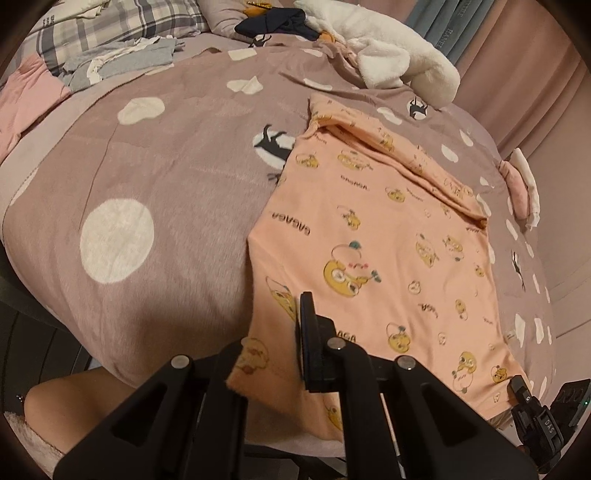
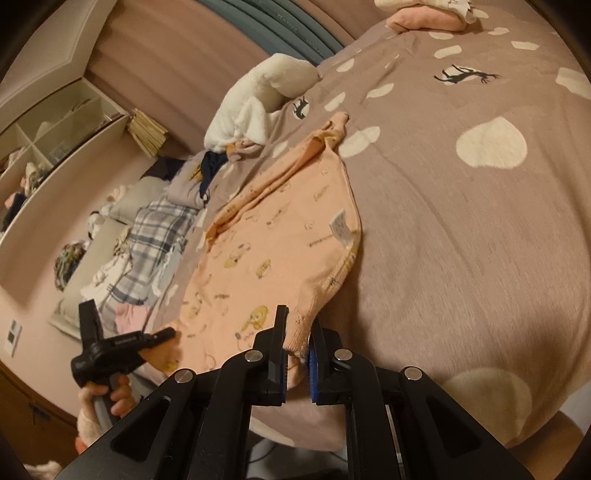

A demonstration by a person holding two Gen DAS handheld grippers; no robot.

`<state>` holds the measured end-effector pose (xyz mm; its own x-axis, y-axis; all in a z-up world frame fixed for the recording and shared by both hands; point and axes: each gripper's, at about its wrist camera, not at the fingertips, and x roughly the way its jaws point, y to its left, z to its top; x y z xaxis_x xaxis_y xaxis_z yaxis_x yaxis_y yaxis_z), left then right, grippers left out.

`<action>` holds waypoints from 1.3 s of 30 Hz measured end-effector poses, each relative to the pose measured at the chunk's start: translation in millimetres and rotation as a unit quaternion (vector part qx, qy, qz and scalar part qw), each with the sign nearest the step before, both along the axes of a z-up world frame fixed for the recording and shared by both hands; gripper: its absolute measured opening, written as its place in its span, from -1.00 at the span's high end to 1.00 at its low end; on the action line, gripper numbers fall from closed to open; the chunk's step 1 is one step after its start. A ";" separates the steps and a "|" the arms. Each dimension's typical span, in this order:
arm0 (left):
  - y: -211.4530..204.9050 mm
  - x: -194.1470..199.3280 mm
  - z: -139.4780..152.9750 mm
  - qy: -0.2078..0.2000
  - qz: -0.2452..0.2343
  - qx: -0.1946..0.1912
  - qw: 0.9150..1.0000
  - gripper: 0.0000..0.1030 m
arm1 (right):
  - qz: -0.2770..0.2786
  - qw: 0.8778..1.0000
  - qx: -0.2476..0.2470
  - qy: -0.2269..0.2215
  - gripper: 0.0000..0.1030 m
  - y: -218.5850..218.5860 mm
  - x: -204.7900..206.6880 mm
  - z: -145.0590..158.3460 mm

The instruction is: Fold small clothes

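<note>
- Bed (image 1: 155,177): covered by a mauve quilt printed with white spots and dark deer shapes; its far end runs out of view behind piled laundry.
- Peach garment (image 1: 369,236): a small top printed with yellow cartoon figures, spread across the near part of the bed, one sleeve folded over along its far edge. Its near hem is lifted off the quilt at two corners, and the part between them is hidden behind the tool bodies.
- White fleece item (image 1: 399,55): heaped beyond the garment, partly cut off by the picture's edge.
- Plaid bedding (image 1: 110,26): at the head of the bed, with loose clothes that are hard to tell apart.
- Left tongs (image 1: 299,347): drawn together on the garment's near left corner; only one pad shows, the other lies under the cloth.
- Right tongs (image 2: 299,354): clamped on the ribbed hem at the right corner.
- A hand (image 2: 107,398): grips the left tool's handle, seen from the right wrist.
</note>
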<state>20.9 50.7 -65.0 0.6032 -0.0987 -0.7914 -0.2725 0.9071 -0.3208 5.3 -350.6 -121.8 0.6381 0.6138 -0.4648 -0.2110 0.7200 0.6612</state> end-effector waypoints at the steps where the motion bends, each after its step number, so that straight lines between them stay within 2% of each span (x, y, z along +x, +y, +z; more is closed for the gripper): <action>1: 0.2 1.4 2.3 -0.001 -0.001 -0.001 1.000 0.88 | 0.002 1.000 0.001 -0.003 0.79 0.5 1.5 2.7; 7: 4.4 16.0 15.6 -0.009 -0.007 -0.018 1.000 0.88 | 0.007 1.000 0.000 -0.025 0.79 3.3 11.6 21.6; 13: 18.3 43.2 29.2 -0.027 -0.009 -0.070 0.997 0.89 | 0.016 0.999 -0.012 -0.044 0.79 8.4 33.9 40.8; 17: 27.7 65.1 40.8 -0.050 0.003 -0.054 0.997 0.89 | 0.008 0.998 -0.027 -0.054 0.79 10.6 58.1 51.8; 21: 38.4 95.3 47.4 -0.065 0.005 -0.076 0.995 0.89 | 0.004 0.997 -0.040 -0.063 0.79 16.1 80.8 60.2; 24: 41.8 116.6 48.1 -0.071 0.003 -0.069 0.995 0.89 | 0.004 0.997 -0.048 -0.063 0.79 21.6 98.8 63.5; 26: 43.9 127.3 39.7 -0.058 -0.008 -0.082 0.995 0.89 | 0.006 0.997 -0.052 -0.061 0.79 25.9 109.2 63.3; 30: 52.1 130.6 6.3 0.027 -0.020 -0.099 0.994 0.89 | 0.010 0.996 -0.076 -0.048 0.80 37.0 118.5 53.0; 32: 60.5 121.7 -13.1 0.075 -0.015 -0.109 0.991 0.87 | 0.012 0.996 -0.082 -0.040 0.80 38.8 119.0 45.9; 34: 66.1 110.0 -23.1 0.086 -0.017 -0.135 0.987 0.85 | 0.011 0.997 -0.072 -0.036 0.80 35.8 116.9 42.1; 36: 69.3 100.2 -21.6 0.082 -0.024 -0.170 0.982 0.59 | 0.013 0.997 -0.064 -0.036 0.80 31.8 110.7 41.1; 37: 68.8 97.6 -18.7 0.077 -0.030 -0.182 0.980 0.21 | 0.012 0.997 -0.065 -0.038 0.80 31.7 109.5 42.0; 38: 66.9 95.6 -15.0 0.069 -0.038 -0.193 0.978 -0.28 | 0.009 0.997 -0.066 -0.041 0.80 30.3 105.3 42.5; 39: 62.4 92.1 -10.2 0.057 -0.049 -0.206 0.976 -0.53 | 0.007 0.997 -0.064 -0.044 0.80 29.7 103.2 42.5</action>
